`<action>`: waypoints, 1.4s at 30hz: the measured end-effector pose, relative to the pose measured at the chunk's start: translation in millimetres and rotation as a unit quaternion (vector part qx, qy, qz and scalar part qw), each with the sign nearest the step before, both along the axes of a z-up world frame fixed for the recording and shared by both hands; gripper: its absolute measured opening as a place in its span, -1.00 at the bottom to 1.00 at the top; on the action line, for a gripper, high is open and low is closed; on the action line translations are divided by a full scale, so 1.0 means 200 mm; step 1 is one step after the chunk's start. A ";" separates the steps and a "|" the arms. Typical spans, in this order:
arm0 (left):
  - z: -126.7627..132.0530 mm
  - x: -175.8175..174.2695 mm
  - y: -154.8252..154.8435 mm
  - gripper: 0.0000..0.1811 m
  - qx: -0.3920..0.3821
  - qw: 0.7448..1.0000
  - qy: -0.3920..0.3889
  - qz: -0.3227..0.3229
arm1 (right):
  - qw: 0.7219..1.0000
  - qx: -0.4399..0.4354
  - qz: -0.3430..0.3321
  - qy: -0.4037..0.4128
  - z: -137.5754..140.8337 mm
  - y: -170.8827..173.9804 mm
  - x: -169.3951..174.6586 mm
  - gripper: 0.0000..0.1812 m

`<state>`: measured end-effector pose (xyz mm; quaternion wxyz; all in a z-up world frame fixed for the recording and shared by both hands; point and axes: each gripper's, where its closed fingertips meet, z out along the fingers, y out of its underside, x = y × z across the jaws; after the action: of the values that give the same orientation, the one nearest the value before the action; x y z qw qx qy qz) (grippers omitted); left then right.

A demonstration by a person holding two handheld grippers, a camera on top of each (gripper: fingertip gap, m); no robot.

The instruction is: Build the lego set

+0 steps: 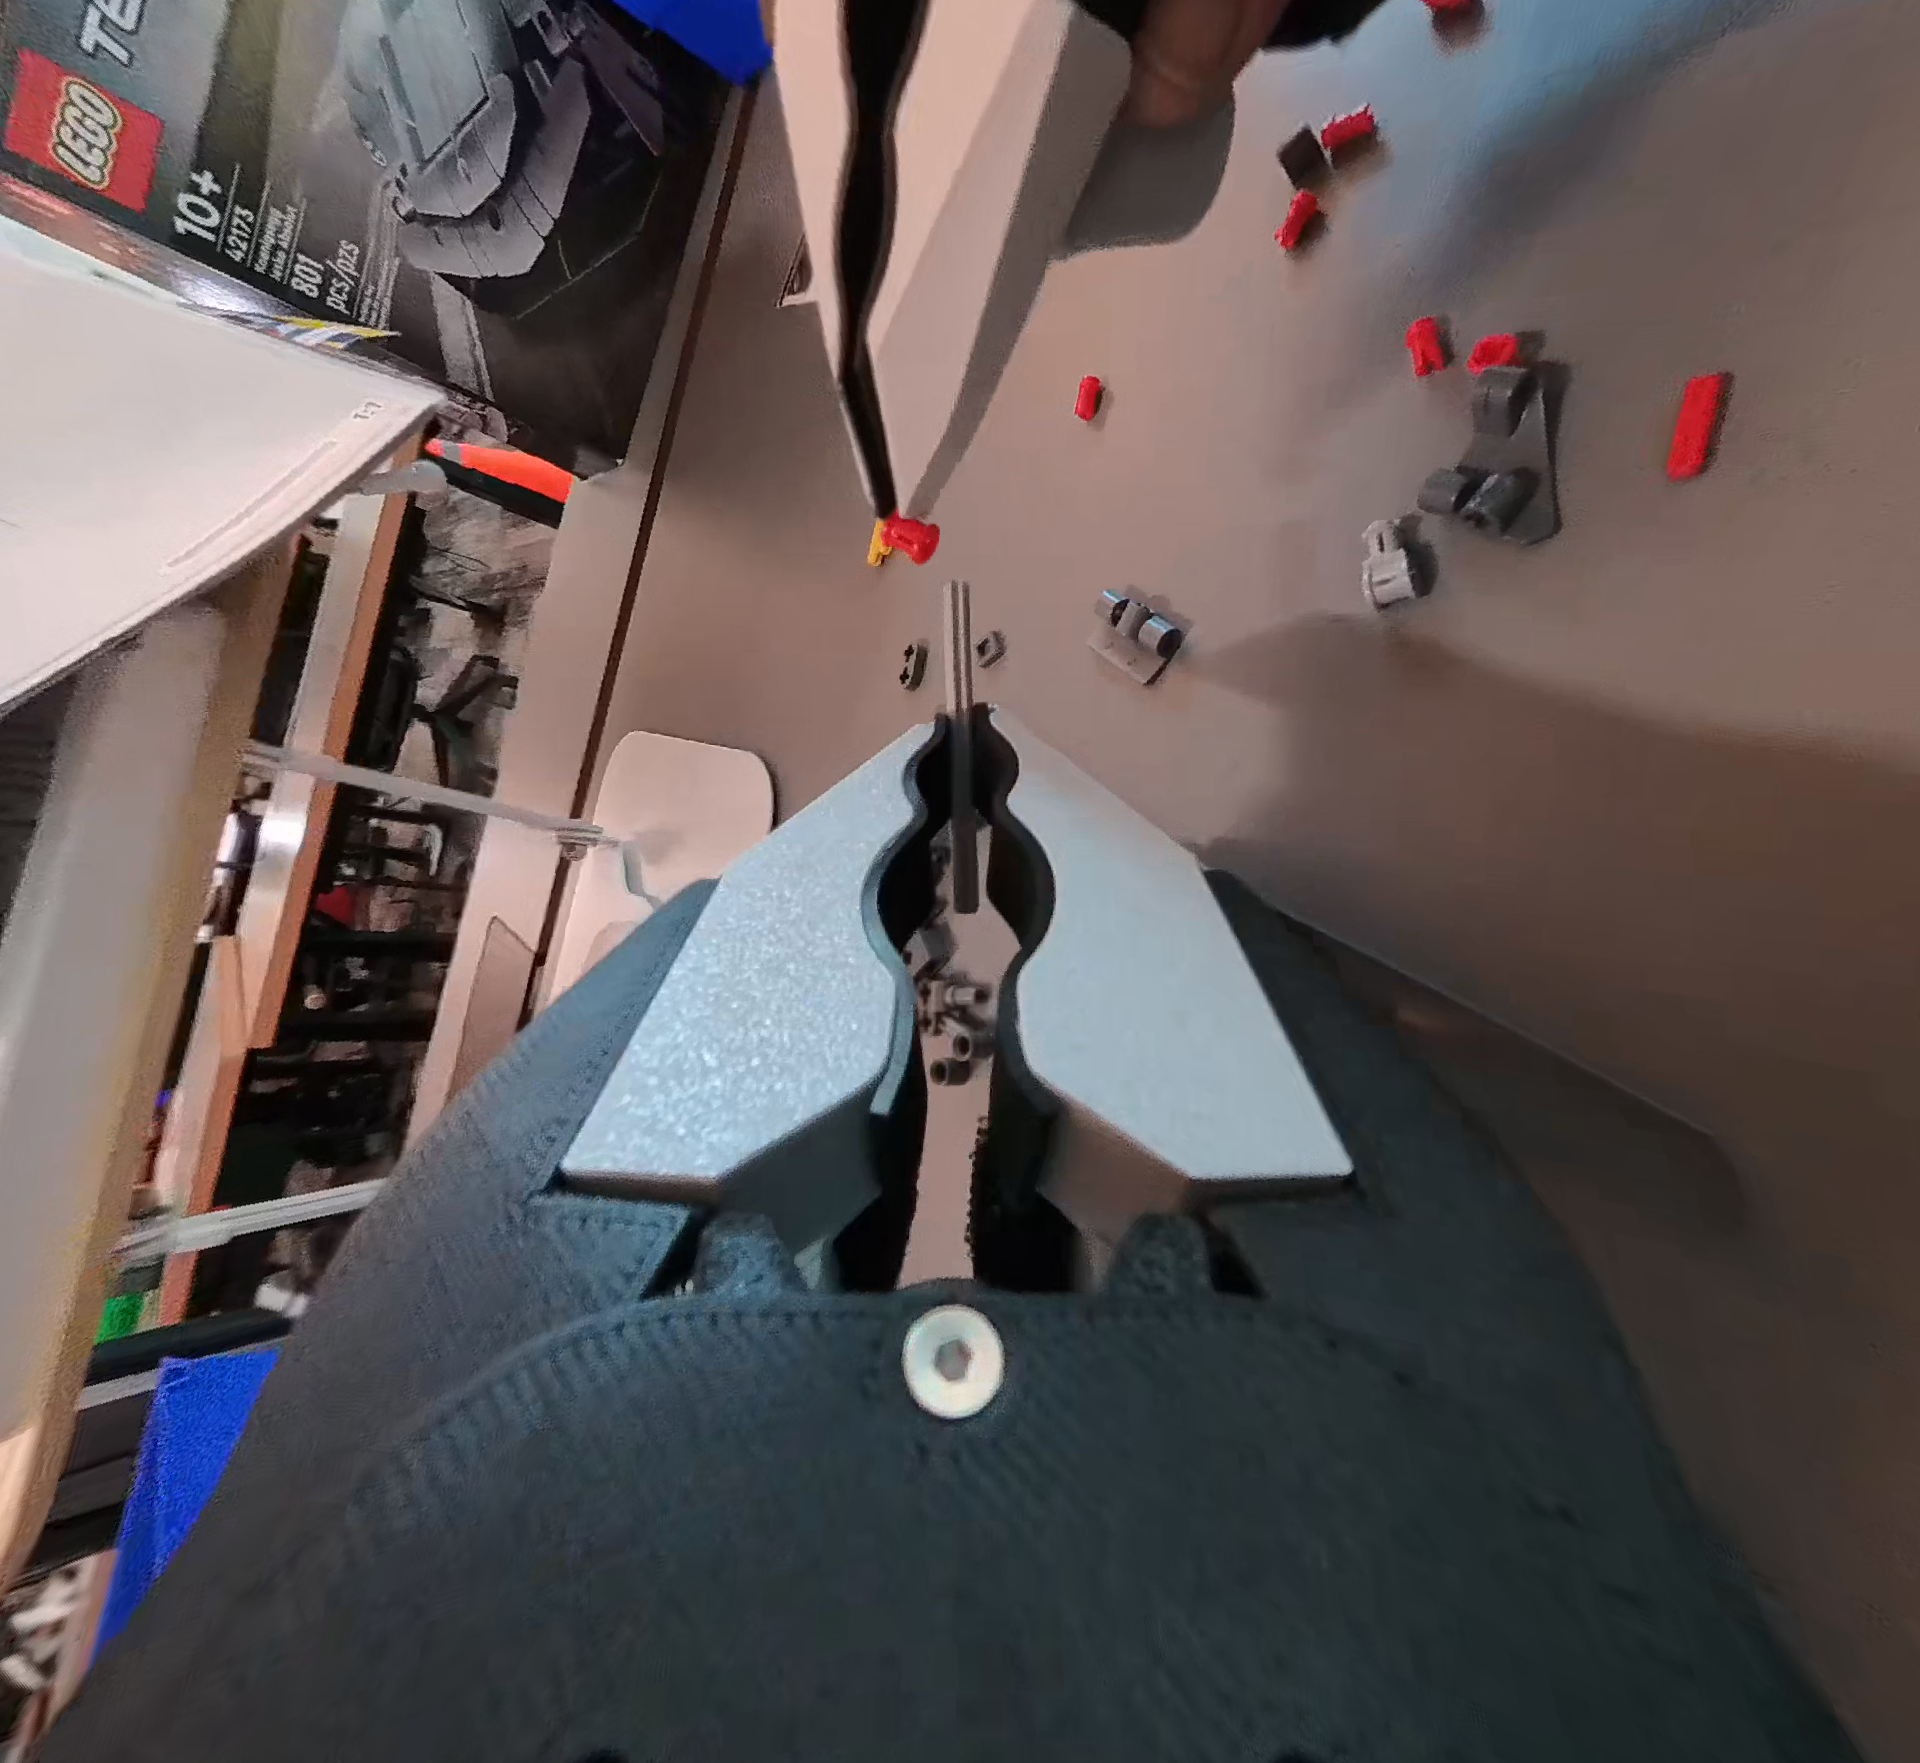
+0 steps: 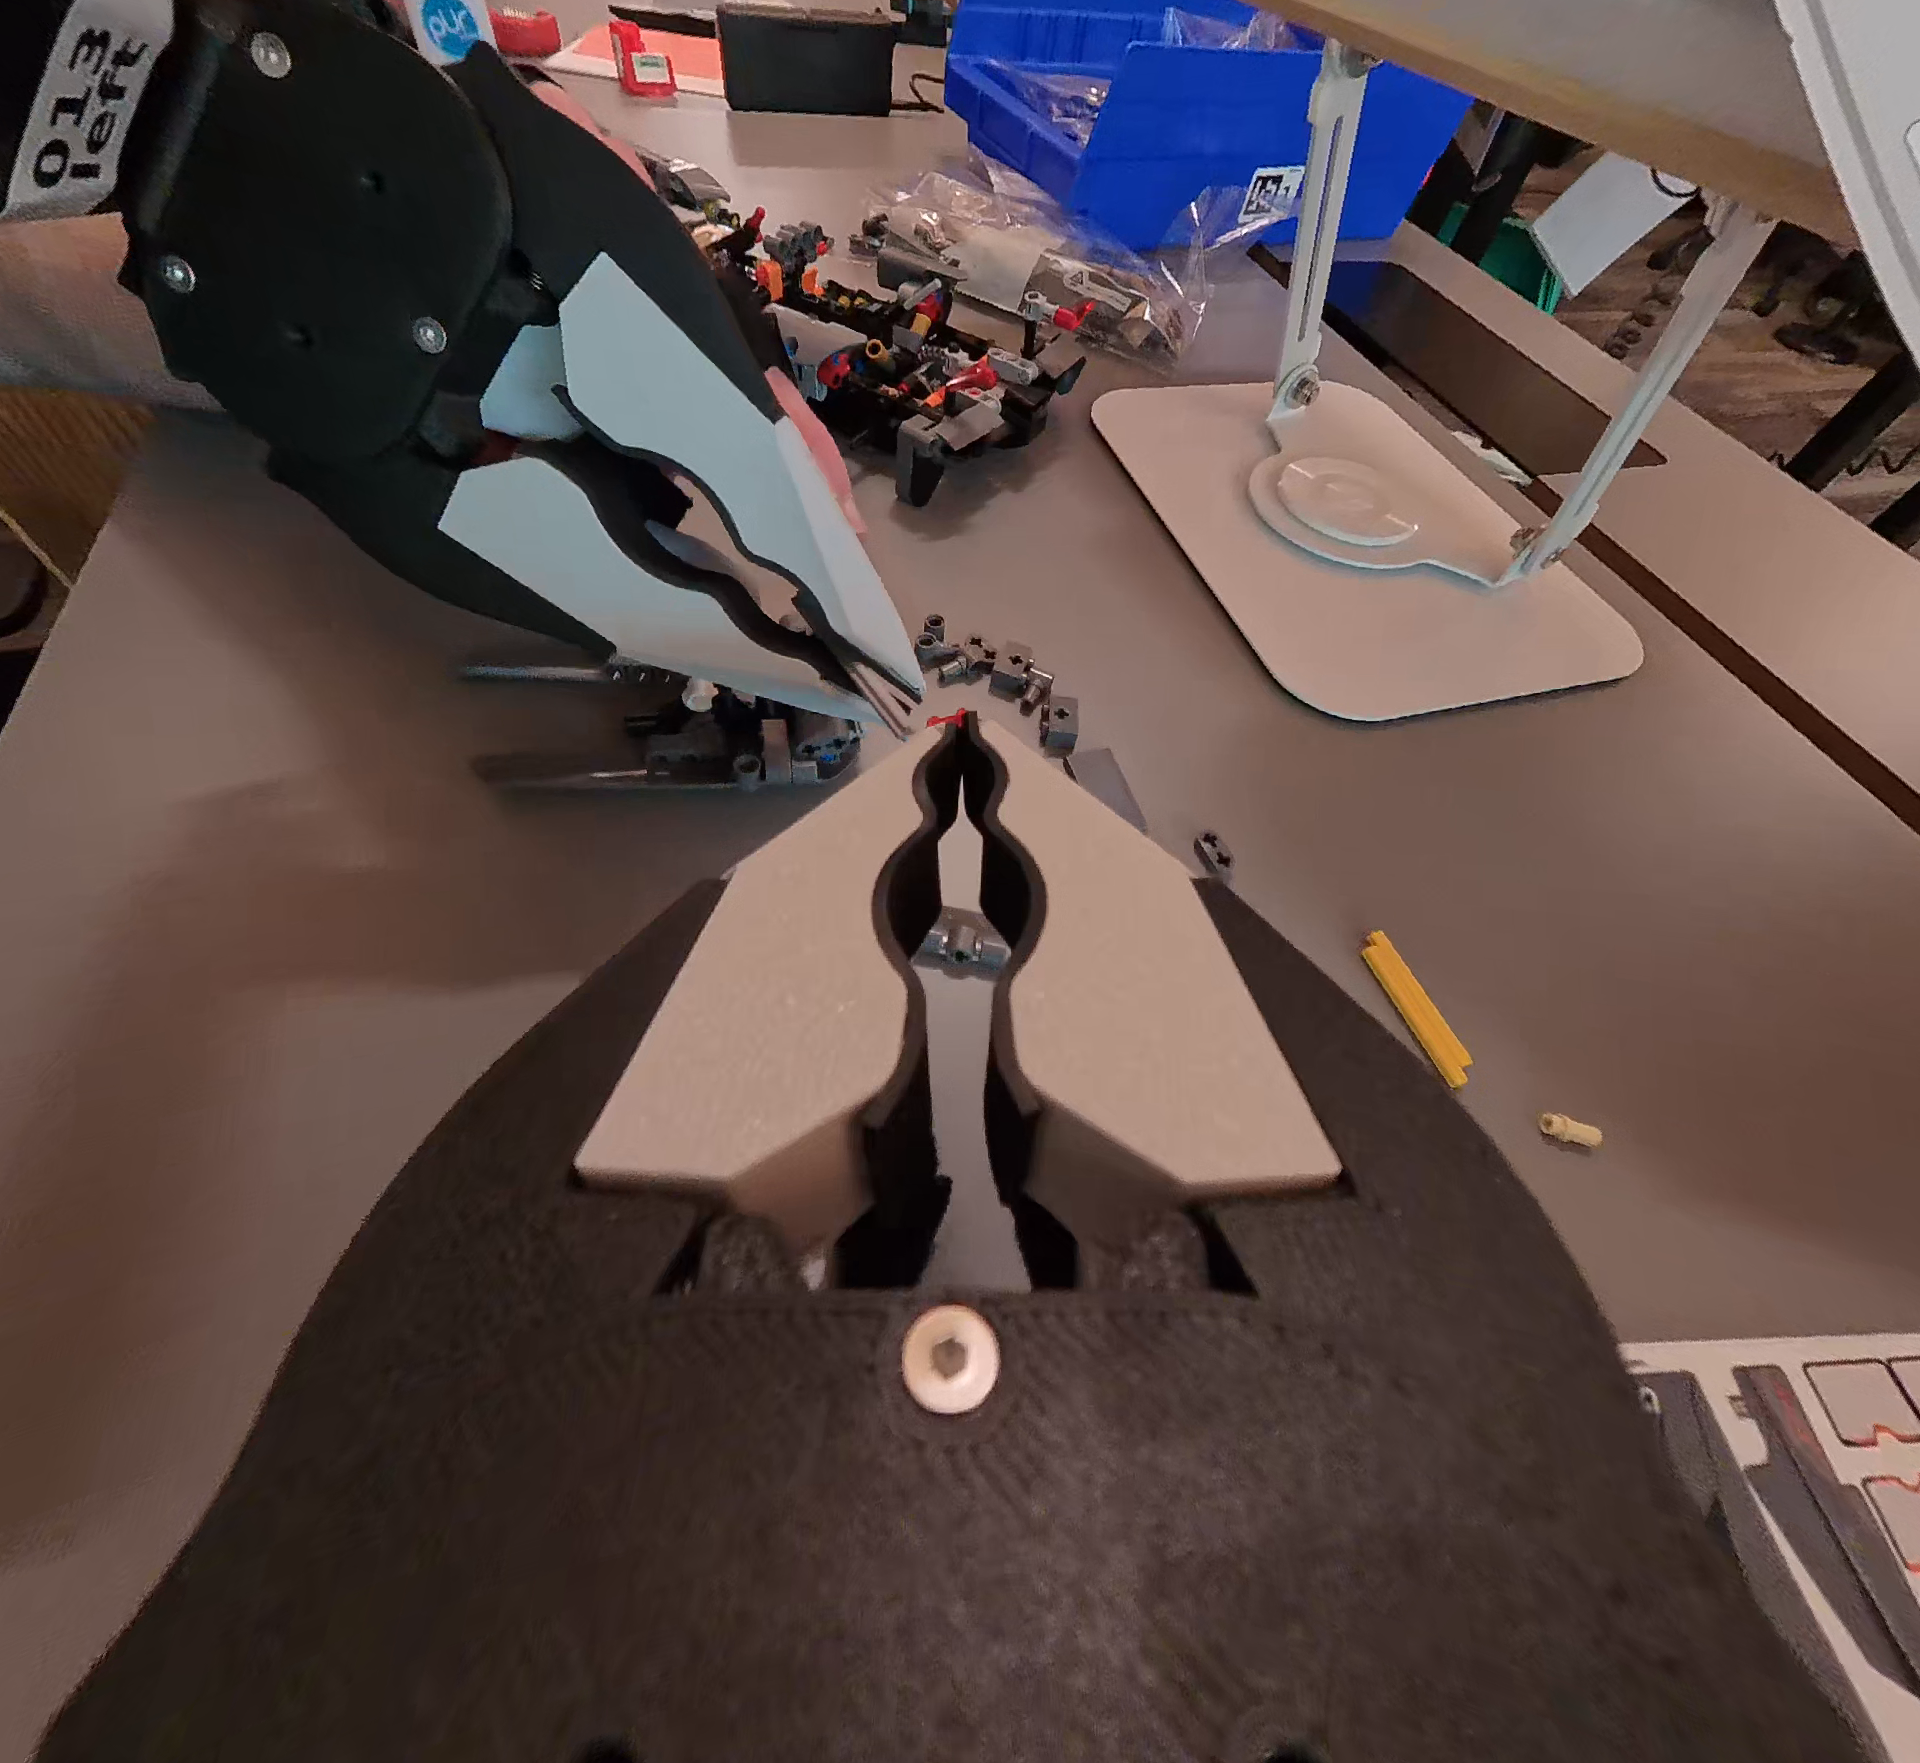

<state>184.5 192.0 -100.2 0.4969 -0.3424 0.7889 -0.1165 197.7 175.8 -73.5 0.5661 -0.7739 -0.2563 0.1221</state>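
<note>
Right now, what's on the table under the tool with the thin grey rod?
Through the left tool's gap, below the grey rod, small dark grey connector pieces lie on the table. Its fingers hide anything beside them.

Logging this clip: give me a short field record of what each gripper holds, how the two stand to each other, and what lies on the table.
left gripper: jaws shut on a thin grey axle
right gripper: jaws shut on a small red pin with a yellow piece
relation: tips close, axle pointing at the pin, not joined
table: loose red pins, grey parts
also: part-built model, blue bin, set box
</note>
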 end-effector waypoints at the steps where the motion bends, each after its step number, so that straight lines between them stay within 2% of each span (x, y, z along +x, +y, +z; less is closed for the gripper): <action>1: 0.00 0.00 0.00 -1.00 -0.009 1.000 -0.002 -0.001 | 1.000 0.003 -0.001 0.003 0.00 0.00 0.00 -1.00; 22: 0.08 0.02 -0.02 -1.00 -0.203 0.979 -0.034 0.001 | 0.997 0.066 -0.041 0.011 0.09 0.03 -0.02 -1.00; 34: 0.08 0.02 -0.01 -1.00 -0.257 0.966 -0.035 0.002 | 0.995 0.083 -0.051 0.010 0.10 0.03 -0.02 -1.00; 42: 0.09 0.03 -0.02 -1.00 -0.261 0.964 -0.045 -0.003 | 0.995 0.080 -0.048 0.036 0.11 0.03 -0.01 -1.00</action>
<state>189.8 188.3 -81.9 0.4252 -0.4525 0.7086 -0.3353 194.8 181.2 -51.6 0.6401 -0.7327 -0.2074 0.1021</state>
